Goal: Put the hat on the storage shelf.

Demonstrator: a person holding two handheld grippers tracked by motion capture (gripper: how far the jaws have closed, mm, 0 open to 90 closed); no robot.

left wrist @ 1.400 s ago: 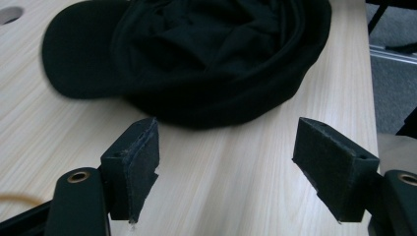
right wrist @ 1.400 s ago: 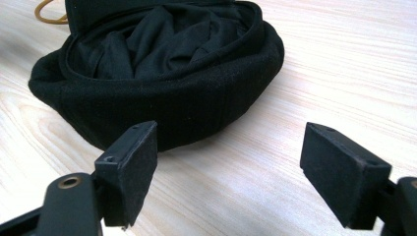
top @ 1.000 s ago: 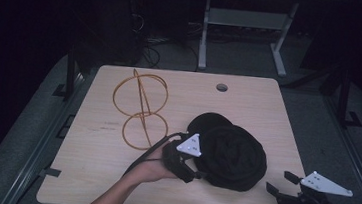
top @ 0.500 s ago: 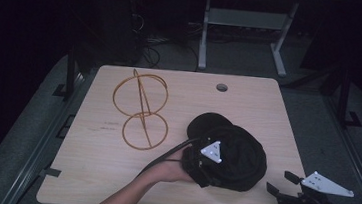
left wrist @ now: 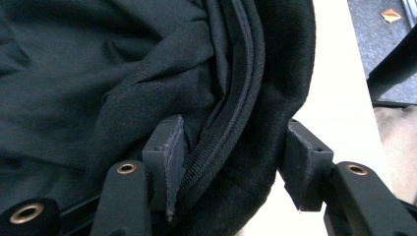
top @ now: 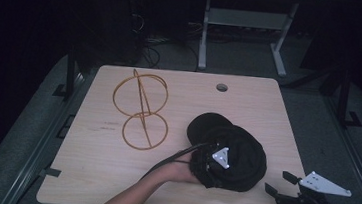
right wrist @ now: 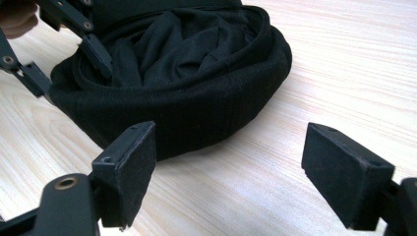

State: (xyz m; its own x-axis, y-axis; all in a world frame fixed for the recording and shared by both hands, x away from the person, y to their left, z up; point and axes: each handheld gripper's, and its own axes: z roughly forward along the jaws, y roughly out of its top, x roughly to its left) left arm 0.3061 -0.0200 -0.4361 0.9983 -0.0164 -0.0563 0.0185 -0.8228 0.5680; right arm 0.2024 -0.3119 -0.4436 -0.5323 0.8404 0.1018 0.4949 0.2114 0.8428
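Lower centre of the high view: left gripper has advanced onto the black hat, jaws part-open straddling its rim, suggesting a grasp imminent; right gripper waits wide open, empty, on the surface.

Both black grippers carry grey 3-cornered plates, brass-looking screws and padded jaws.

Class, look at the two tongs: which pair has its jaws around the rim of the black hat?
The left tongs: their jaws straddle the black hat at its rim. The right tongs hang open beside it.
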